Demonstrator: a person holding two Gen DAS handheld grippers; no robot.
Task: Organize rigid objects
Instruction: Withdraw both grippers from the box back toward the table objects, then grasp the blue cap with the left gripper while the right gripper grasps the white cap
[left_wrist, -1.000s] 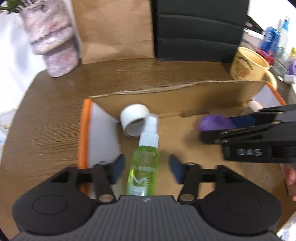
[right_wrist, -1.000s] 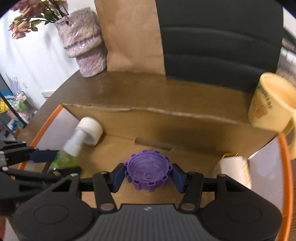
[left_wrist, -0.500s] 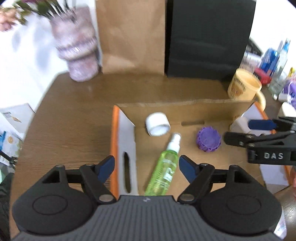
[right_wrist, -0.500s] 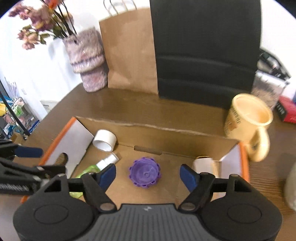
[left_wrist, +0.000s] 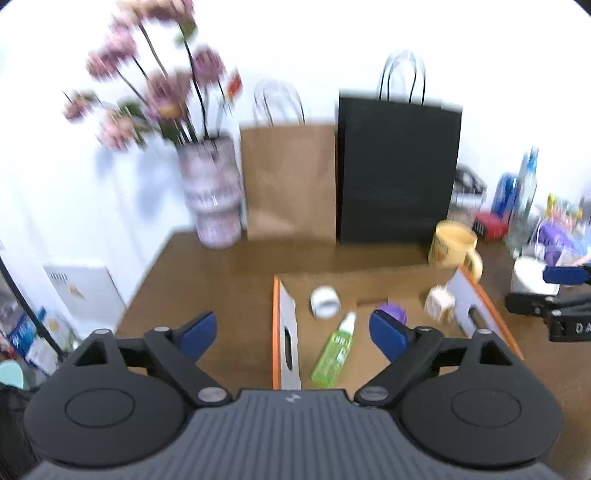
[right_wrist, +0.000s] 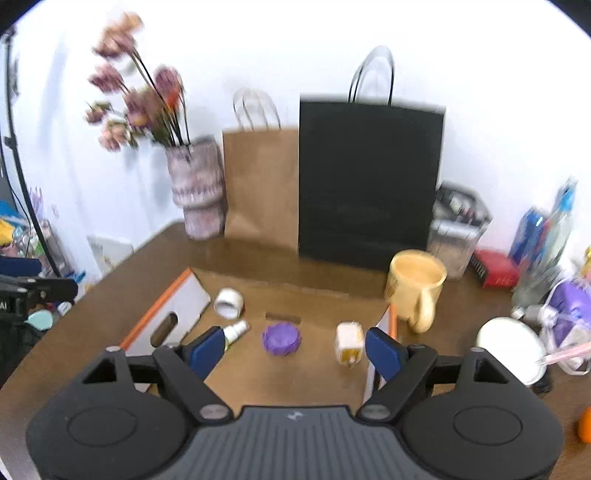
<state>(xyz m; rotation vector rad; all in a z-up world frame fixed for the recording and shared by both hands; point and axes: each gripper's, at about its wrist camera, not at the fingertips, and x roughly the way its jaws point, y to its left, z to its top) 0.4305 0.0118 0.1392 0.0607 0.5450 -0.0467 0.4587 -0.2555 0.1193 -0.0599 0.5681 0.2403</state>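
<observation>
In the left wrist view the left tool (left_wrist: 291, 330), its jaws just opened wide and empty, hangs above the green spray bottle (left_wrist: 332, 353) lying low-centre in the cardboard box (left_wrist: 284, 317), while in the right wrist view the right tool (right_wrist: 295, 349), likewise just opened and empty, frames the purple cap (right_wrist: 281, 338) mid-frame on the box floor.

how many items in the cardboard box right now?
4. White tape roll back left, green spray bottle front left, purple lid centre, small white-and-yellow block at right. Gripper bodies hide the box's near edge.
</observation>
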